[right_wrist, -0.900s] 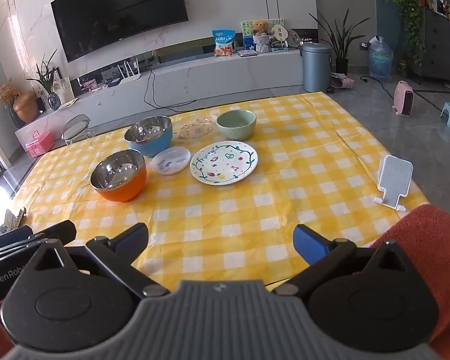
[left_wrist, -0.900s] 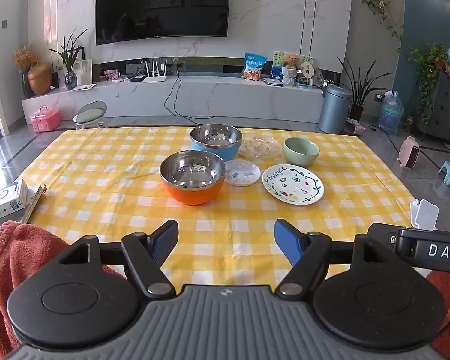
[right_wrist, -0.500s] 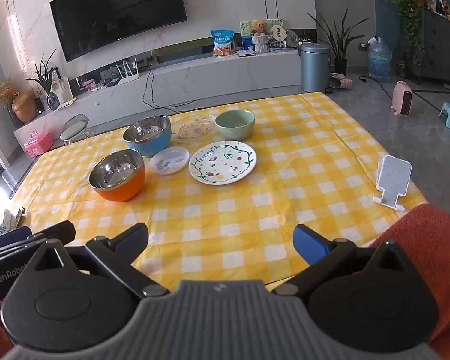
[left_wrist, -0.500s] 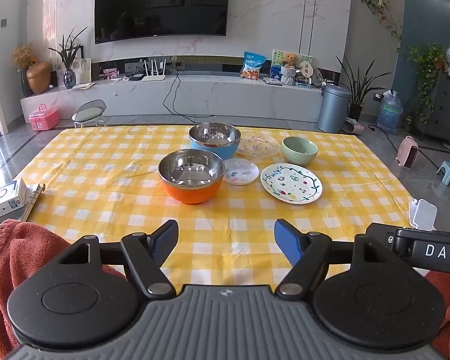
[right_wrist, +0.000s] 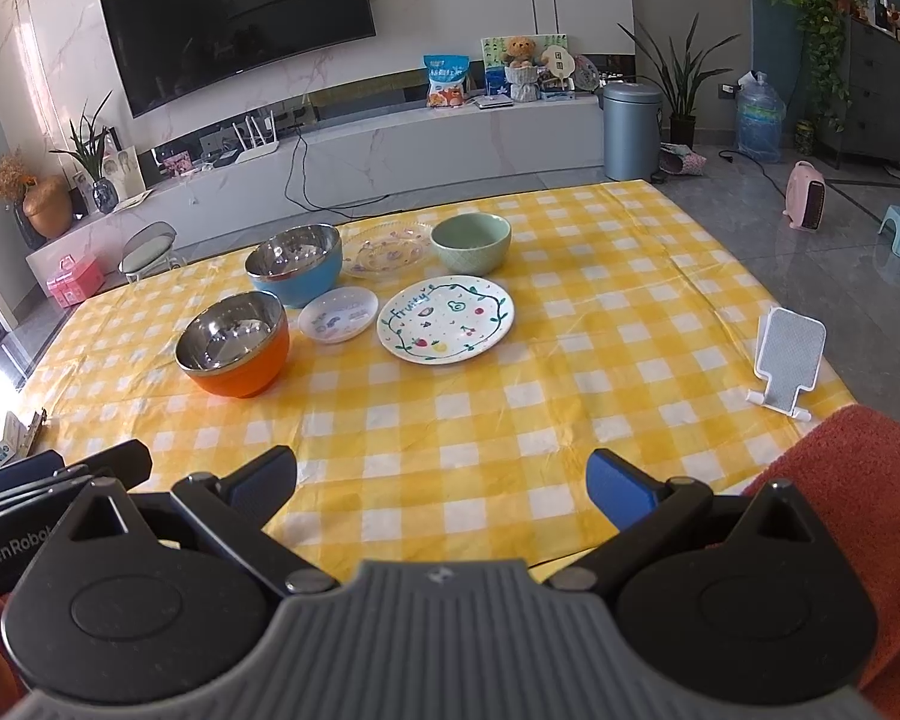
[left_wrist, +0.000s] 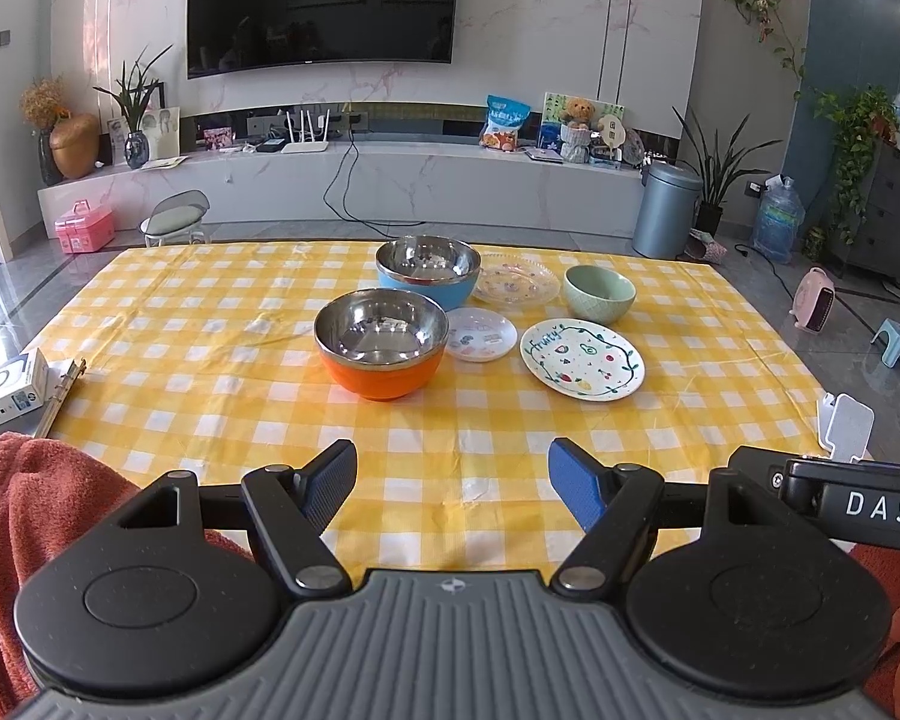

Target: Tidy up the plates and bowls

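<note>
Both the left gripper [left_wrist: 452,477] and right gripper [right_wrist: 441,487] gape empty; ahead, the orange-sided steel bowl [left_wrist: 380,344] and the fruit-painted white round plate [right_wrist: 445,318] sit upright, mouths up.

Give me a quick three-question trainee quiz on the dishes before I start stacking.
1. How many bowls stand on the checked tablecloth?
2. True or false: the small white plate lies between the orange bowl and the fruit-pattern plate.
3. Which dish sits behind the fruit-pattern plate: A blue bowl, B green bowl, C orange bowl?

Key: 1. Three. 2. True. 3. B.
</note>
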